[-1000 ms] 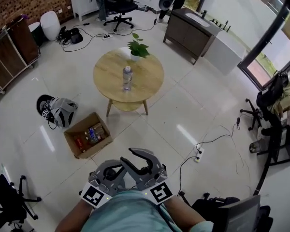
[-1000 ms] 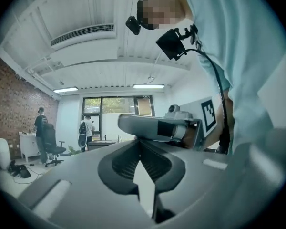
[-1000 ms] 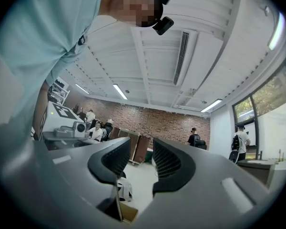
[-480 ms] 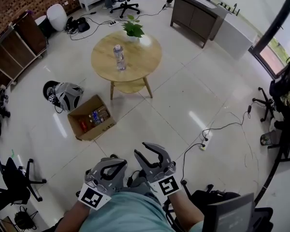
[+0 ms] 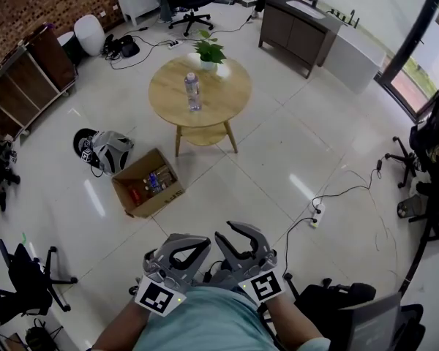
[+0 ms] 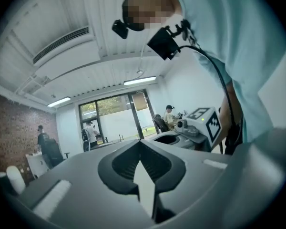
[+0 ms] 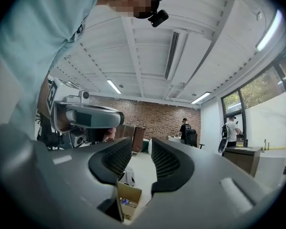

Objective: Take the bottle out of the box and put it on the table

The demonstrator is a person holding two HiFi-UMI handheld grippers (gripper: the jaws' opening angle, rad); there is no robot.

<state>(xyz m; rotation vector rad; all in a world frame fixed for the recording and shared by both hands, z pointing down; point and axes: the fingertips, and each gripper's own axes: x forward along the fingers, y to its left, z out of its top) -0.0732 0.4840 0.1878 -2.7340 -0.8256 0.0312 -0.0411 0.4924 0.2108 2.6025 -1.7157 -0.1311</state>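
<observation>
Both grippers have changed place against each other since a second ago: then they overlapped, now they sit side by side, close to the person's chest. The left gripper (image 6: 141, 151) has its jaws closed together on nothing. The right gripper (image 7: 140, 147) has its jaws partly apart with nothing between them.

One clear plastic water bottle (image 5: 193, 92) already stands upright on the far round wooden table (image 5: 223, 97). The open brown cardboard box (image 5: 128, 199) lies on the floor, nearer and to the left, and more bottles or cans show inside it. Both grippers are well apart from it. I judge that one bottle is delivered and that the next reach into the box has not begun.

Apart from the black-and-white square markers on the grippers, print shows on the box flap, too small to read.
</observation>
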